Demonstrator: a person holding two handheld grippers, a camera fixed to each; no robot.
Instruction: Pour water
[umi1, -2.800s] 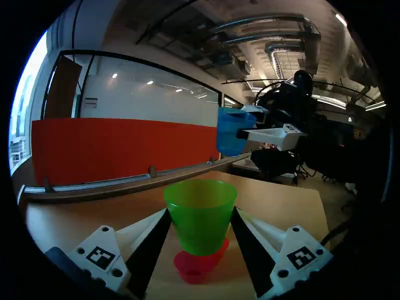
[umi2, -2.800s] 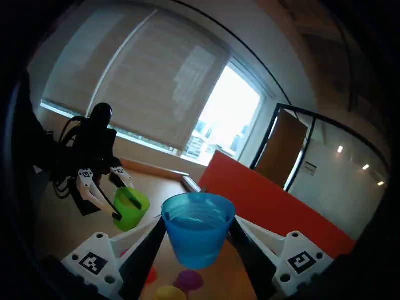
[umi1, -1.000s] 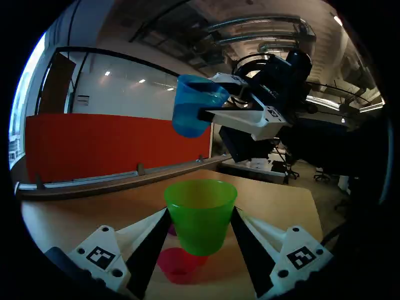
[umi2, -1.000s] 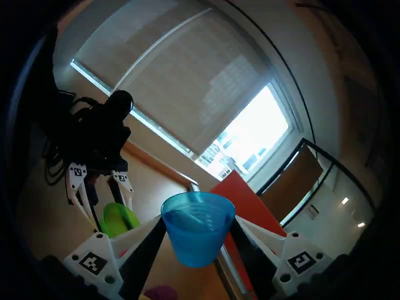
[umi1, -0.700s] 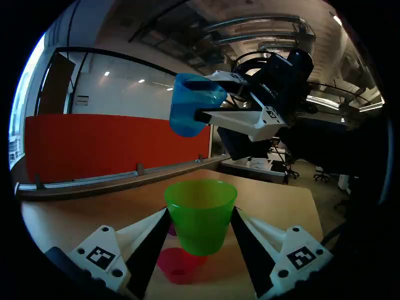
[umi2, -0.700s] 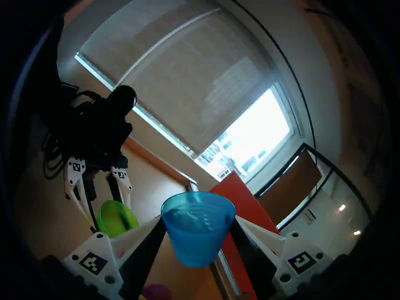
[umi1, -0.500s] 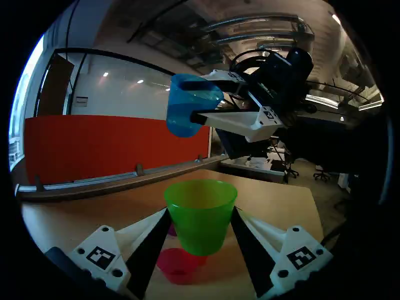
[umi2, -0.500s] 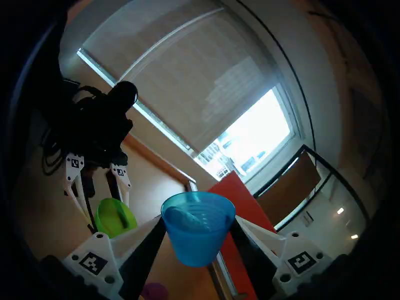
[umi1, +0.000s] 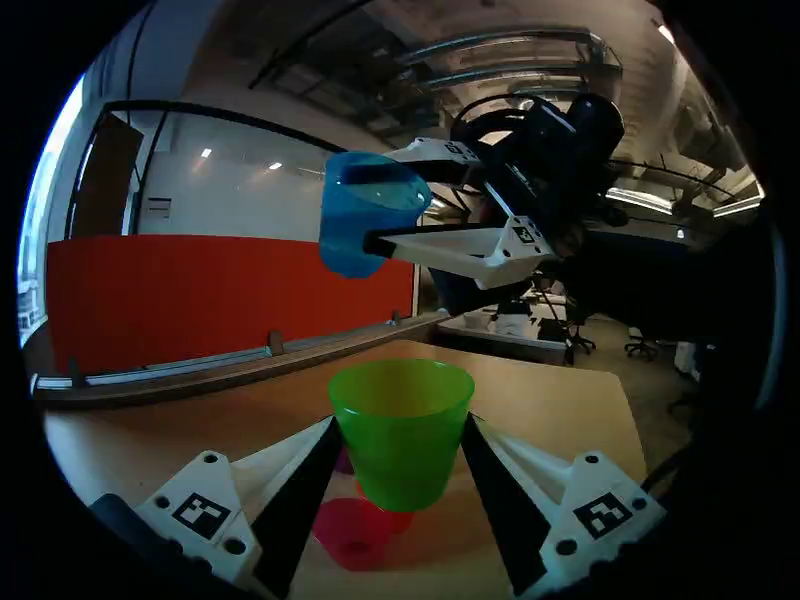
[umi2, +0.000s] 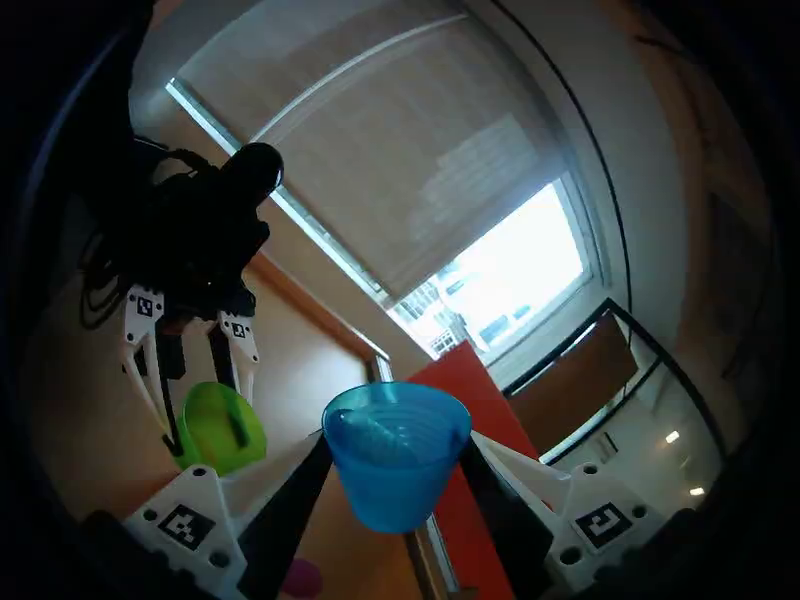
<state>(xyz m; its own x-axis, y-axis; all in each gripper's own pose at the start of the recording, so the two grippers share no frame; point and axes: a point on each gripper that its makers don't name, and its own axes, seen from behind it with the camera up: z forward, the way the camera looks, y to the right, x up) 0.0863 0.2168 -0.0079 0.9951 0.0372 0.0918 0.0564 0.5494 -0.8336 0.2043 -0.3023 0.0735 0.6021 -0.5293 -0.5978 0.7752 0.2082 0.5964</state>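
Tilt of blue cup (umi1: 362, 215), clamped in right gripper (umi2: 397, 440), increased; cup drifted left above green cup (umi1: 402, 455), which left gripper (umi1: 401, 425) still grips firmly

a pale wooden table (umi1: 560, 400) with a smooth, bare top; its far edge runs along a low metal rail, and a red partition stands just behind that rail; the far right corner is rounded, and the right edge drops away to an office floor; near the near edge a pink cup (umi1: 350, 535) sits on the wood; just beside it, to the right and a little farther back, a red cup (umi1: 398, 520), partly hidden; behind the pink one a sliver of something purple (umi1: 344, 462), too little showing to name; in the right gripper view the same tabletop (umi2: 300, 390) shows tilted, tan, with a wooden ledge along its window edge, and a pink cup (umi2: 300, 578) low on it
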